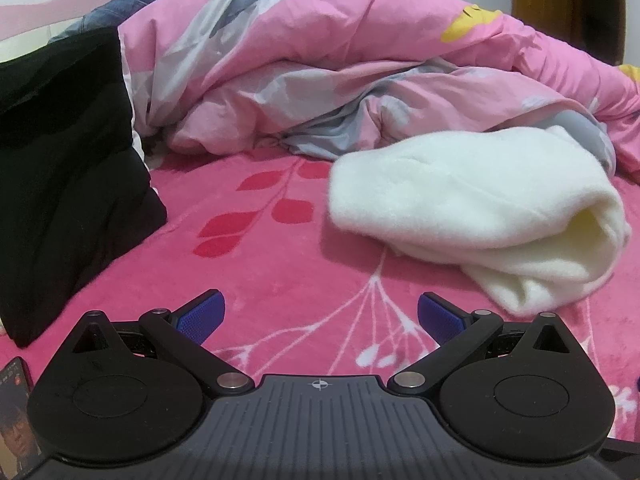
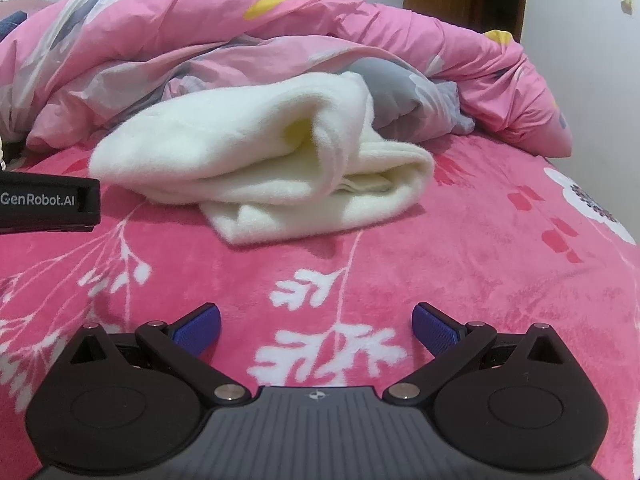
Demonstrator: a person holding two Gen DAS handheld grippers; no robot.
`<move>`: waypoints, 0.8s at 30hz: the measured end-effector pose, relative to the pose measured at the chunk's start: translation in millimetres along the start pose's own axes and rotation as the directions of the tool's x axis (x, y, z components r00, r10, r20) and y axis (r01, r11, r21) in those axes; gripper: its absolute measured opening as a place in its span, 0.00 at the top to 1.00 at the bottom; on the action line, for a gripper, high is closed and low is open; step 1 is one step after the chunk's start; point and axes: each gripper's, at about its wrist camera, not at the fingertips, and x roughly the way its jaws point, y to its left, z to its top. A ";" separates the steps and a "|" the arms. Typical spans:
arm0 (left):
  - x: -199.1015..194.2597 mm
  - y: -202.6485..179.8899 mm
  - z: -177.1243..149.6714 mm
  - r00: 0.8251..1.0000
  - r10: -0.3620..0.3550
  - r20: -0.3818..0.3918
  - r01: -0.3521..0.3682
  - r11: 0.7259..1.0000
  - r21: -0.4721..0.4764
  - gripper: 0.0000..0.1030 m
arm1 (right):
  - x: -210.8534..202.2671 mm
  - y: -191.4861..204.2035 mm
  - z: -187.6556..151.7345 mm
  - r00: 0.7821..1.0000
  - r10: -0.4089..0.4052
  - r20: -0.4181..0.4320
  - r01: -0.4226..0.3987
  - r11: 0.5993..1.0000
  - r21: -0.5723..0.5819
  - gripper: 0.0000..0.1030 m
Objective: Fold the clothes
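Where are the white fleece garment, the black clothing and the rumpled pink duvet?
white fleece garment [image 2: 256, 160]: right wrist view, its top fold.
black clothing [image 1: 60, 168]: left wrist view, middle of its front.
pink duvet [image 1: 320, 40]: left wrist view, its upper bulge.

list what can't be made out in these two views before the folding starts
- White fleece garment: bunched in both views, so its type and underside are hidden.
- Black garment: cut off by the left edge of the left wrist view; no detail shows.
- Phone: mostly hidden by the left gripper, jaws open.
- Blue fabric: buried behind the pink duvet.
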 end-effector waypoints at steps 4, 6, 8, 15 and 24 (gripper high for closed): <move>2.7 3.9 5.3 1.000 -0.004 -0.021 0.004 1.000 -0.002 0.00 | -2.0 -0.9 2.0 1.000 0.000 0.002 0.000 1.000 0.004 0.00; 2.3 -4.8 1.9 1.000 0.023 -0.012 -0.023 1.000 0.022 0.00 | -0.2 -1.7 1.7 1.000 0.000 0.000 0.000 1.000 0.006 0.00; 3.0 -4.3 0.1 1.000 0.019 -0.015 -0.019 1.000 0.024 0.00 | 4.1 -2.5 -0.3 1.000 -0.003 -0.002 0.003 1.000 0.008 0.00; 5.3 -2.6 -2.2 1.000 0.019 -0.023 -0.018 1.000 0.022 0.00 | 2.2 -3.8 0.5 1.000 -0.016 -0.009 0.016 1.000 0.009 0.00; 7.5 -1.4 -3.2 0.999 0.023 -0.033 -0.022 1.000 0.016 0.00 | 1.3 -6.0 4.1 0.999 -0.034 -0.022 0.034 0.999 0.006 0.00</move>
